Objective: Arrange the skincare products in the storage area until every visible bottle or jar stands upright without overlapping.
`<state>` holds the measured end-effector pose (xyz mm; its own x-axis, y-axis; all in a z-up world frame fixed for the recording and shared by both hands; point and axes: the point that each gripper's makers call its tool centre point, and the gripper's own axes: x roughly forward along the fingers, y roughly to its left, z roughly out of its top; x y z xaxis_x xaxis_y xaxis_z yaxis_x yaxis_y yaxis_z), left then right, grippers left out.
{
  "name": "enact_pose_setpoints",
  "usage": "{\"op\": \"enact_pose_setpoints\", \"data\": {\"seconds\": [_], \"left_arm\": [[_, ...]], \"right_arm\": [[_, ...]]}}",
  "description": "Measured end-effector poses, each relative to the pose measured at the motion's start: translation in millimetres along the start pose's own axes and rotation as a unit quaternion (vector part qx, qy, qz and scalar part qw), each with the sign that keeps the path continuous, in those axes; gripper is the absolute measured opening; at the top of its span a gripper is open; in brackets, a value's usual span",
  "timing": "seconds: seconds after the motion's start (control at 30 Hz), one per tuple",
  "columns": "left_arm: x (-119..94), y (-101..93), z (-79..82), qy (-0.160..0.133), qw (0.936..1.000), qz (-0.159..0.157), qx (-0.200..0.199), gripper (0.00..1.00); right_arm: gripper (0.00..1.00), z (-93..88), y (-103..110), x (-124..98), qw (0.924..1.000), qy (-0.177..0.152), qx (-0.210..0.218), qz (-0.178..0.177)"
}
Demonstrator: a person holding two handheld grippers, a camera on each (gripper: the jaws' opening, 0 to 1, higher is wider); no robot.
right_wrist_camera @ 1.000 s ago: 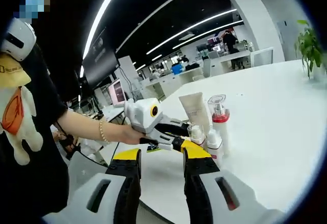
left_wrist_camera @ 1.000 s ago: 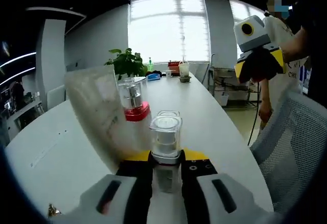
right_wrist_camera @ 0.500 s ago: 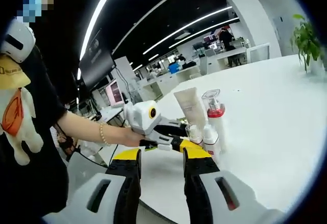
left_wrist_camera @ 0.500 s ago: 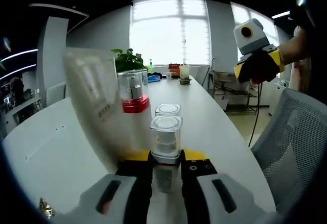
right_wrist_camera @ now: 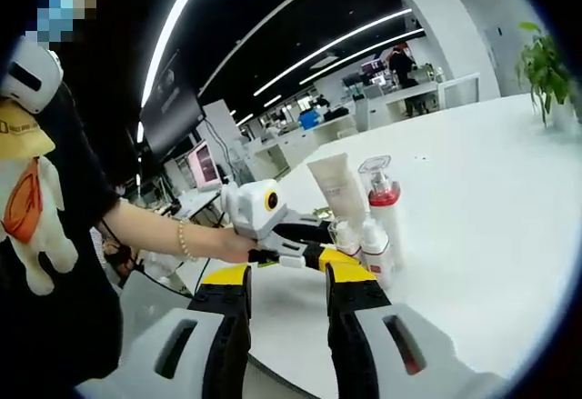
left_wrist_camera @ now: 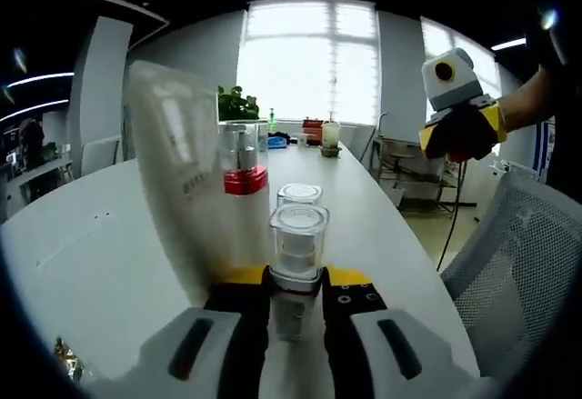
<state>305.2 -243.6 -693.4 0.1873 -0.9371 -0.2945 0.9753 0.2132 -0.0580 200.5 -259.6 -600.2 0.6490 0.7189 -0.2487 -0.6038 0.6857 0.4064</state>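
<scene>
In the left gripper view, the left gripper (left_wrist_camera: pixel 296 292) points forward over the white table (left_wrist_camera: pixel 100 263), close to its surface. Its two jaws are clamped on the base of a small clear-capped bottle (left_wrist_camera: pixel 297 254), which stands upright between them. Just behind this bottle stands a second small bottle with a clear cap (left_wrist_camera: pixel 298 196). To the left of them a tall pump bottle with a red collar (left_wrist_camera: pixel 245 181) stands upright, and a large white tube (left_wrist_camera: pixel 186 181) stands beside it, very near to the camera and blurred. At the upper right the right gripper (left_wrist_camera: pixel 459 122) is held in the air by a person's hand, well apart from the bottles. A mesh chair (left_wrist_camera: pixel 509 263) is at the right, beside the table.

In the right gripper view, the right gripper (right_wrist_camera: pixel 286 285) is raised above the table edge (right_wrist_camera: pixel 473 263) and its jaws are apart with nothing between them. Beyond the jaws, a person's hand (right_wrist_camera: pixel 214 244) with a bracelet holds the left gripper (right_wrist_camera: pixel 314 252) low at the group of products. The white tube (right_wrist_camera: pixel 335 190), the red-collared pump bottle (right_wrist_camera: pixel 384 204) and a small white bottle (right_wrist_camera: pixel 375 249) stand upright close together. A potted plant (right_wrist_camera: pixel 546 67) is far at the right.
</scene>
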Motion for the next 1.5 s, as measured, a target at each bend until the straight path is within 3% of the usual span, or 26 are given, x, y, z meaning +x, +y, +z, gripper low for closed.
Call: {"op": "enact_pose_setpoints", "data": {"seconds": [0.67,0.97,1.27,1.5], "left_arm": [[-1.1,-2.3,8.2,-0.008,0.9999,0.013,0.006,0.18],[-4.5,-4.2,8.7,-0.006,0.9998,0.016,0.008,0.24],[-16.3,-13.7,24.5,-0.008,0.9996,0.025,0.014,0.25],[-31.2,-10.1,32.8,-0.012,0.9987,0.047,0.015,0.29]], "right_arm": [[0.32,-0.2,2.9,0.2,1.0,0.001,0.002,0.004],[0.32,1.2,5.6,1.1,1.0,0.001,-0.002,0.009],[0.32,6.1,13.6,-0.3,0.9997,-0.002,-0.013,0.018],[0.33,9.2,16.6,-2.9,0.9994,0.0,-0.023,0.024]]}}
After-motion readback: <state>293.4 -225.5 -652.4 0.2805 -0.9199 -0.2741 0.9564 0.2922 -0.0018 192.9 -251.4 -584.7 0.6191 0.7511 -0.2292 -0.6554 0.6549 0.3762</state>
